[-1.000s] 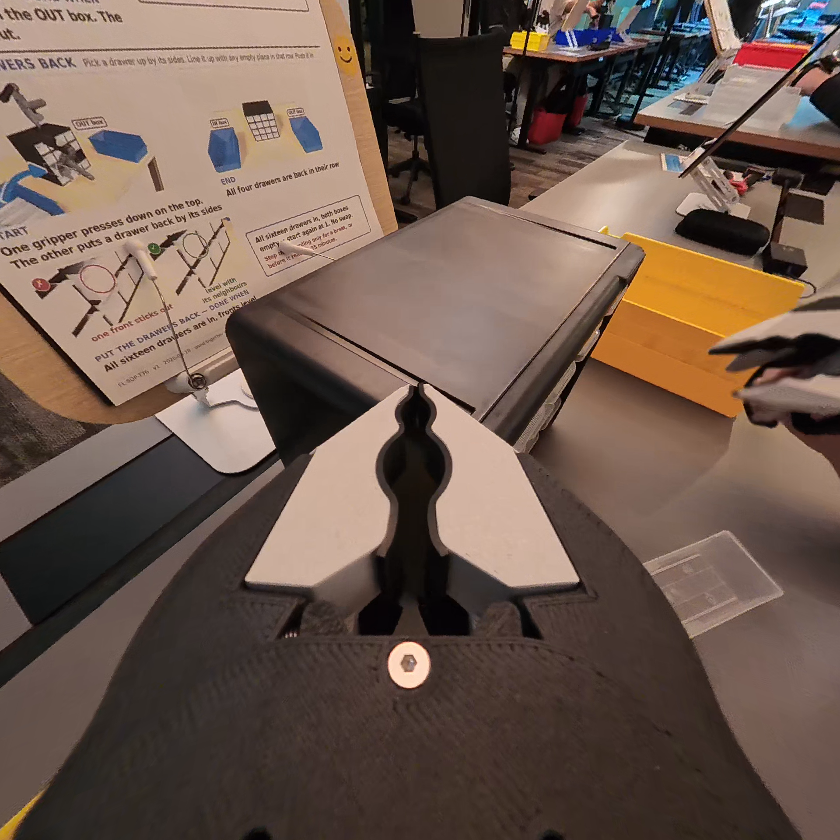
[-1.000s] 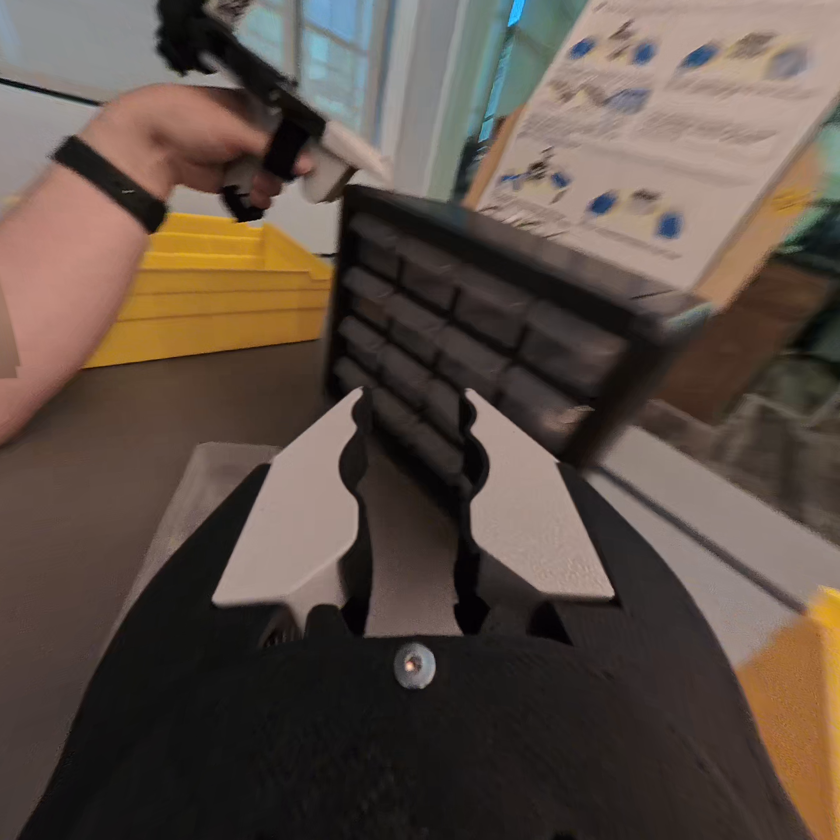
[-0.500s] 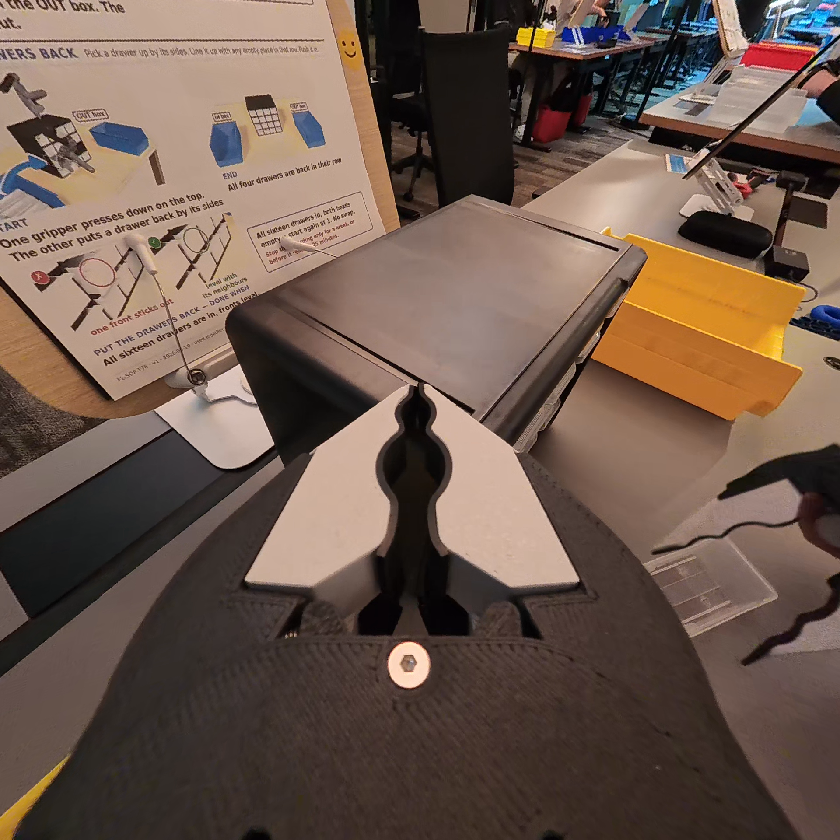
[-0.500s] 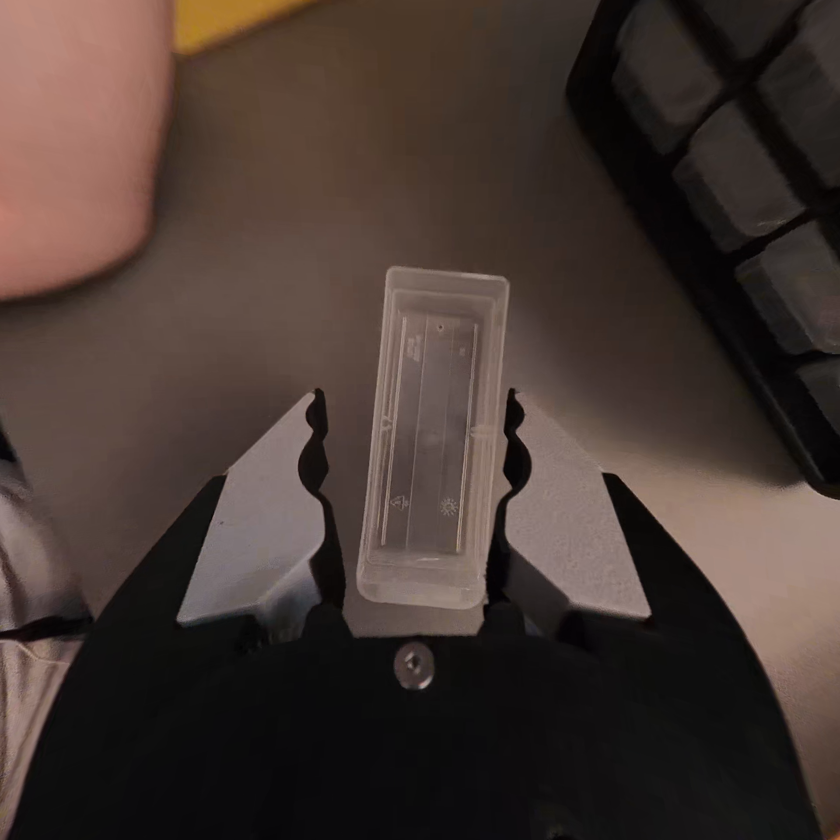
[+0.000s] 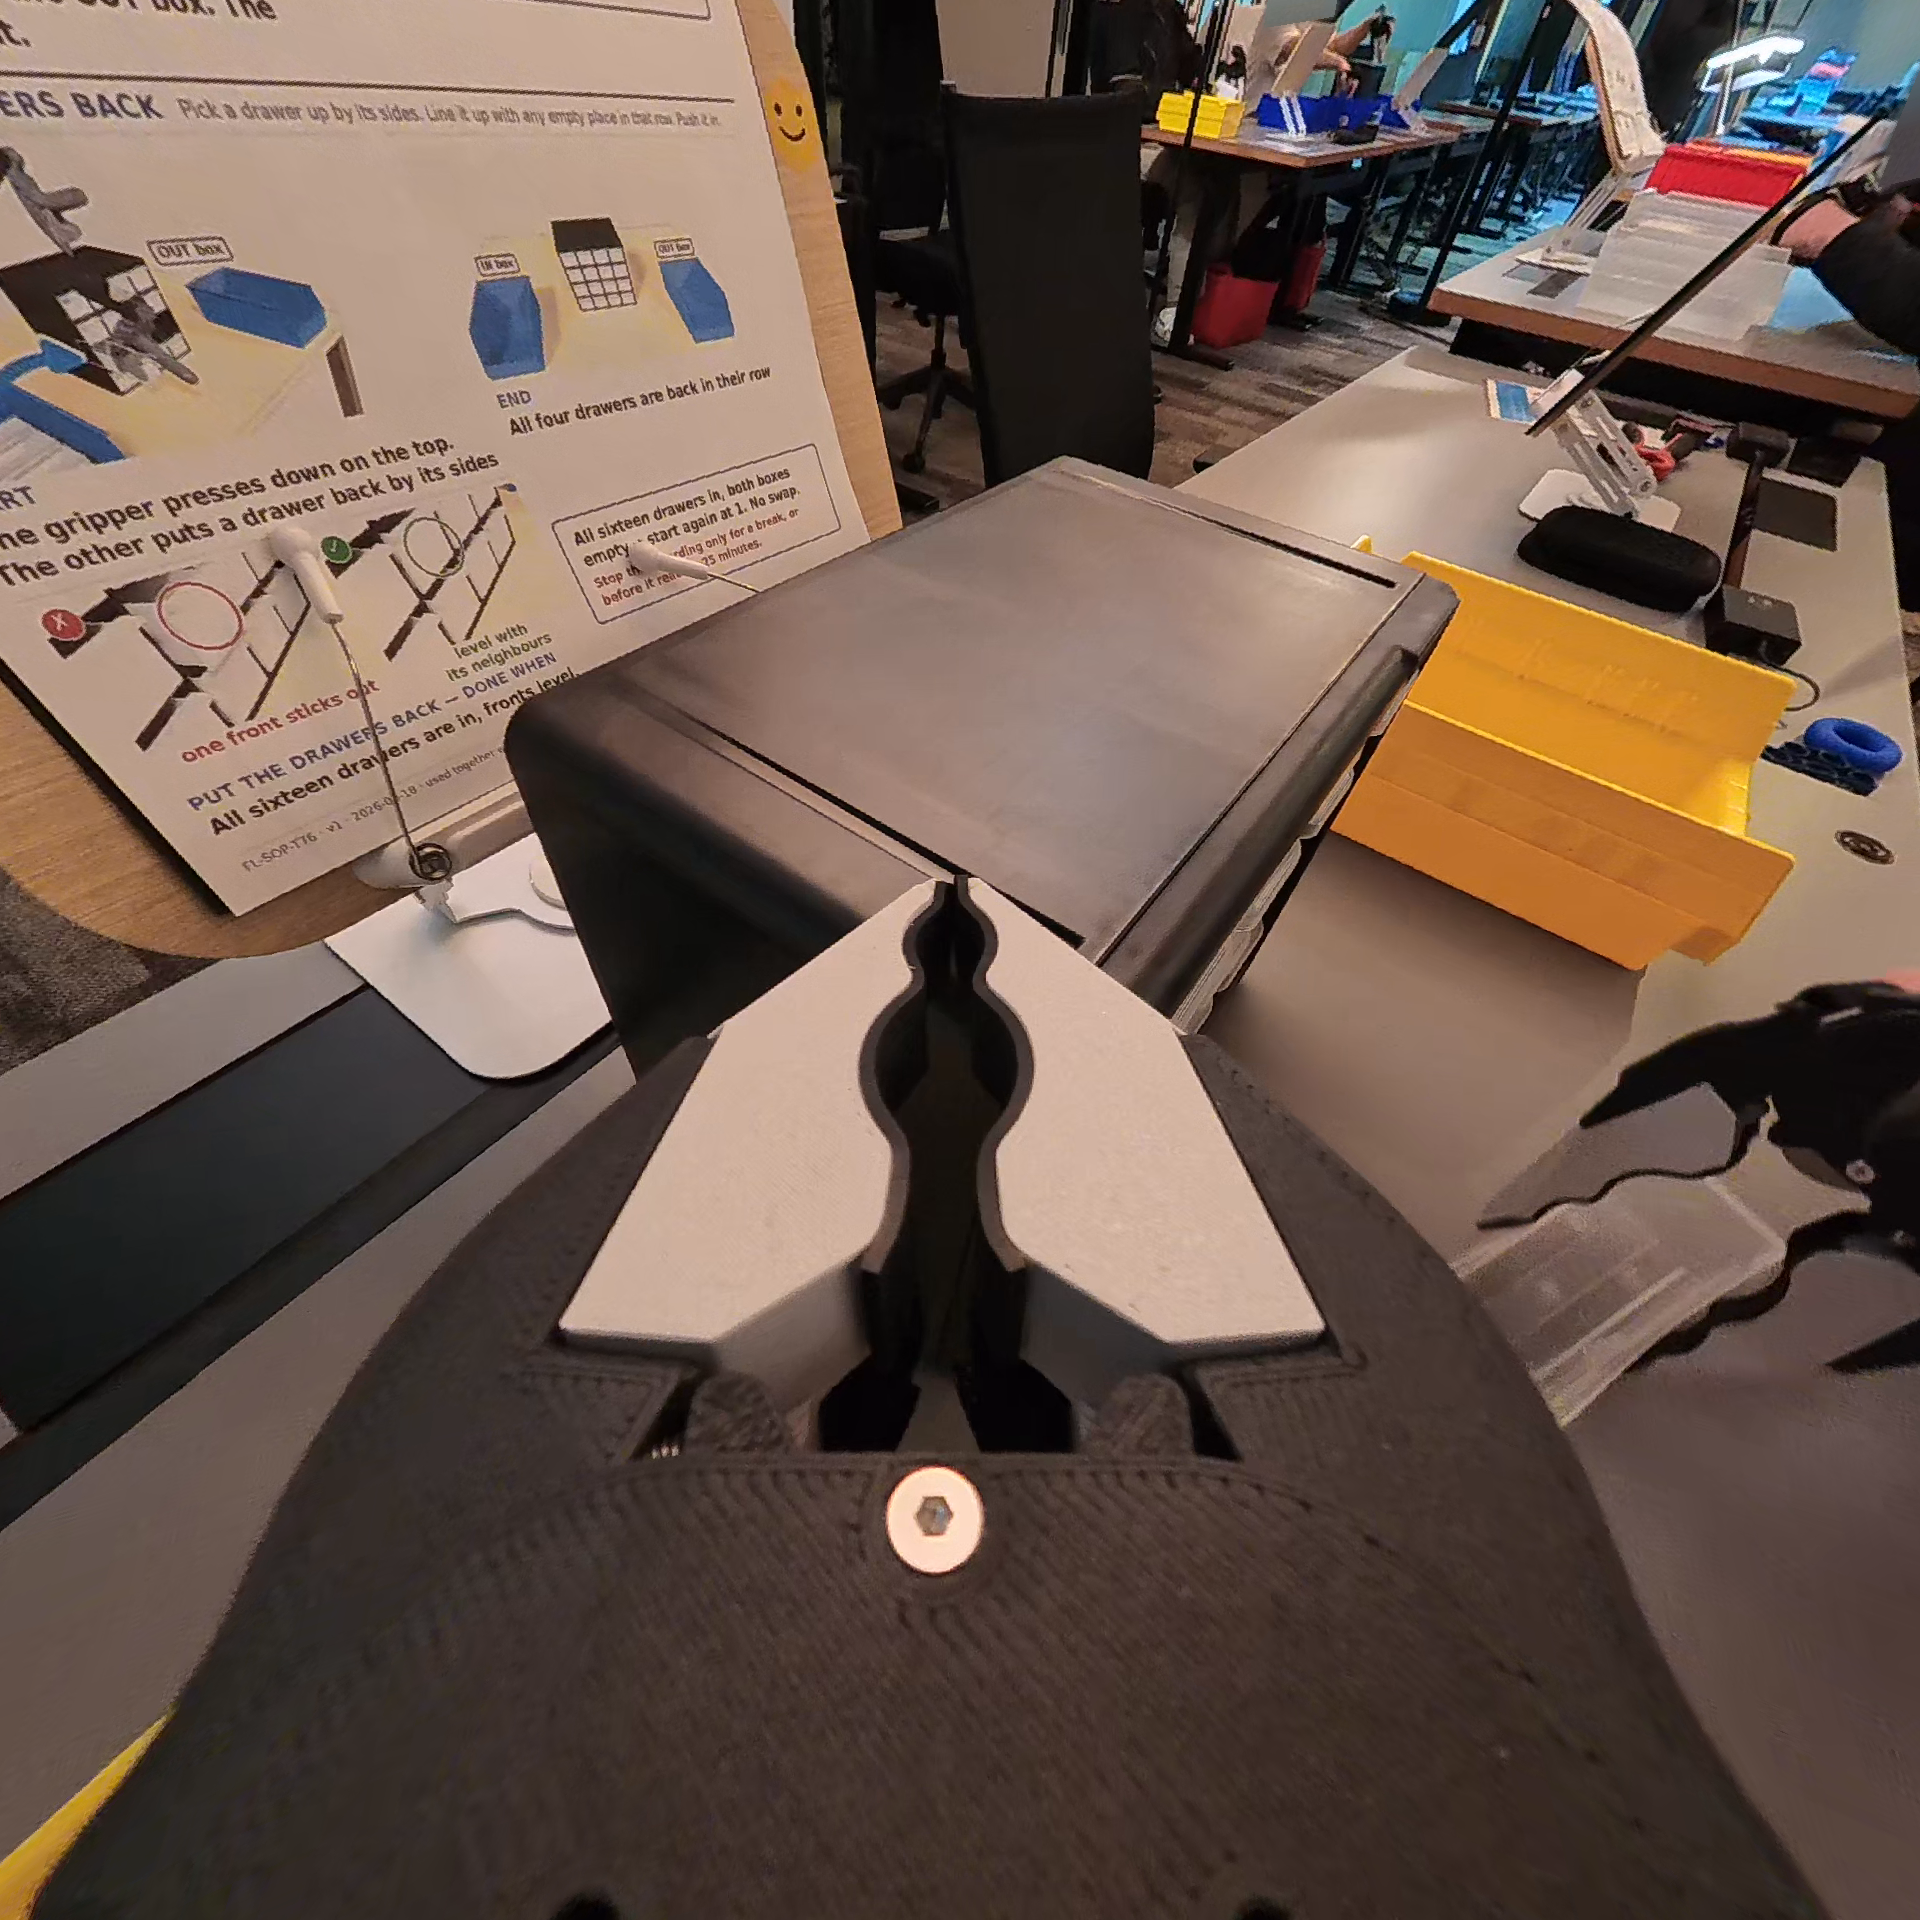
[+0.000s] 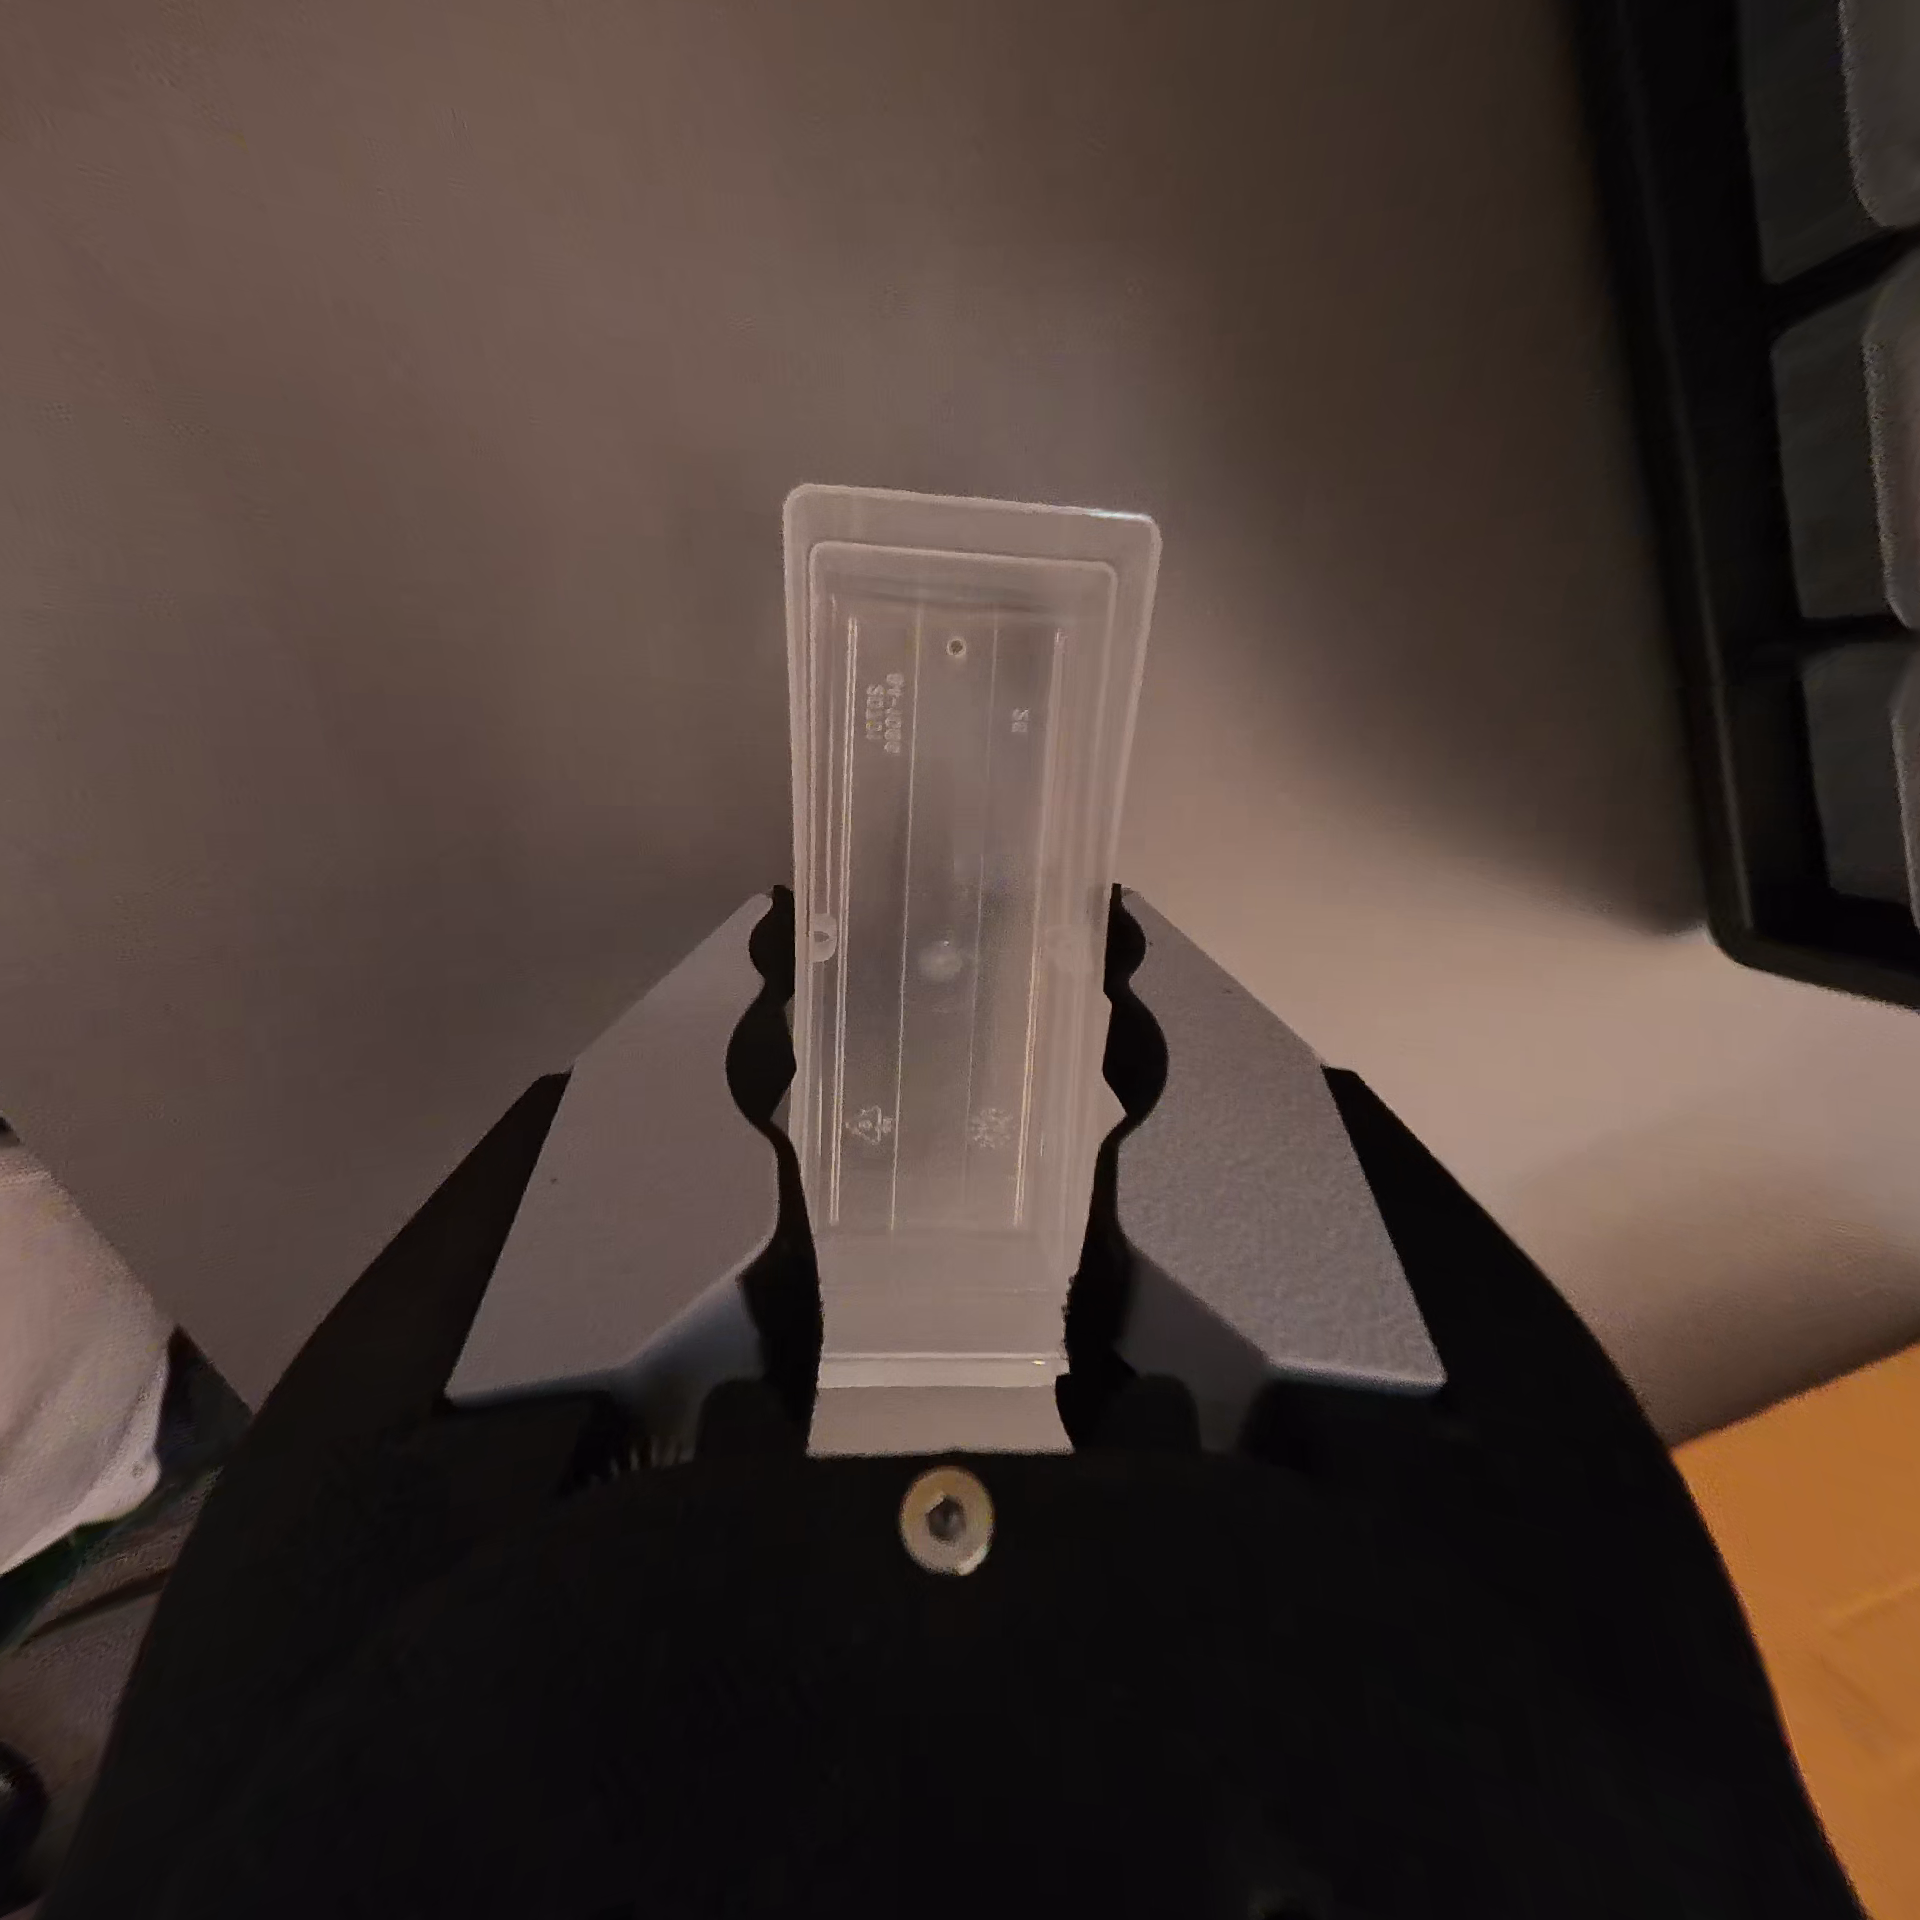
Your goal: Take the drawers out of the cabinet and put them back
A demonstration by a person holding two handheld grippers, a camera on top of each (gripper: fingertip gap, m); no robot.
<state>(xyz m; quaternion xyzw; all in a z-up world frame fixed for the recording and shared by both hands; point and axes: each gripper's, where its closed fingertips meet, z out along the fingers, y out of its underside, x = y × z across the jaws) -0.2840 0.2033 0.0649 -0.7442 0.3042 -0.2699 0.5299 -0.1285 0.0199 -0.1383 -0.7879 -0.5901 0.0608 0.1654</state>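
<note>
The black cabinet (image 5: 997,707) stands on the grey table, and its drawer fronts show at the right edge of the right wrist view (image 6: 1787,499). My left gripper (image 5: 954,885) is shut and empty, with its tips at the near edge of the cabinet's top. My right gripper (image 6: 945,906) is shut on a clear plastic drawer (image 6: 966,831), one finger against each long side, with the open side facing the camera. I cannot tell if the drawer is off the table. The right gripper (image 5: 1704,1236) and the drawer (image 5: 1600,1299) also show low at the right of the left wrist view.
A yellow bin (image 5: 1558,748) lies right of the cabinet. An instruction poster (image 5: 364,416) on a white stand base (image 5: 488,966) stands to the left. A yellow surface (image 6: 1818,1507) shows at lower right. Other desks and chairs are behind. The gap from one gripper's tips to the other's is roughly 30 cm.
My right gripper swung down from facing the cabinet front to the clear drawer on the table and closed its fingers onto the drawer's sides. The left gripper has stayed in place.
</note>
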